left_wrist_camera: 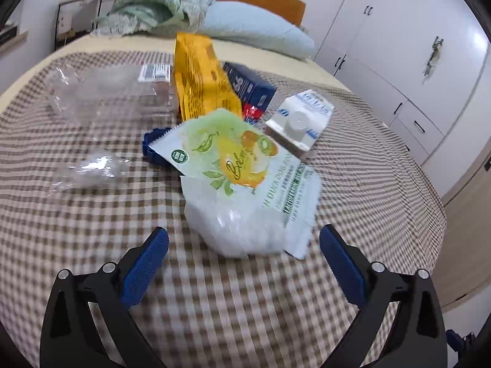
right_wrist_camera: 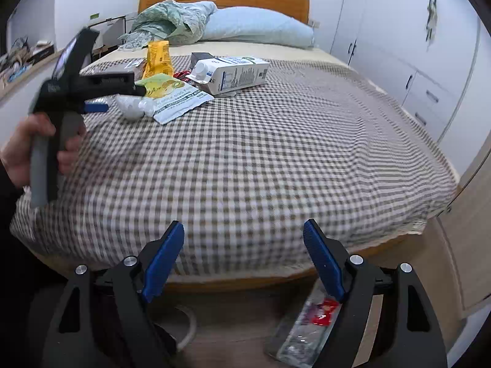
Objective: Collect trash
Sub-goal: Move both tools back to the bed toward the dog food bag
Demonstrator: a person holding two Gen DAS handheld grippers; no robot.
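Currently: trash heaped mid-bed on checked bedspread (left_wrist_camera: 92, 245).
- Left tongs (left_wrist_camera: 244, 245): wide, empty, above green fruit-print wrapper (left_wrist_camera: 233, 156).
- Right tongs (right_wrist_camera: 244, 242): wide, empty, at bed's foot, well apart from heap.
- Risk: slick wrapper slips; pads snag bedspread.
- Risk: wrapper overlaps milk carton (left_wrist_camera: 299, 122), yellow bag (left_wrist_camera: 199, 82); lifting may drag neighbours.

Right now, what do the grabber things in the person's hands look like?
Each gripper, left and right, has two black plastic arms shaped like triangles with cut-out holes, shiny silver bolts at the joints, and flat blue bumpy pads inside the tips. From the right wrist camera, the left one shows a black body and a grey handle held by a hand. No sleeve is clear.
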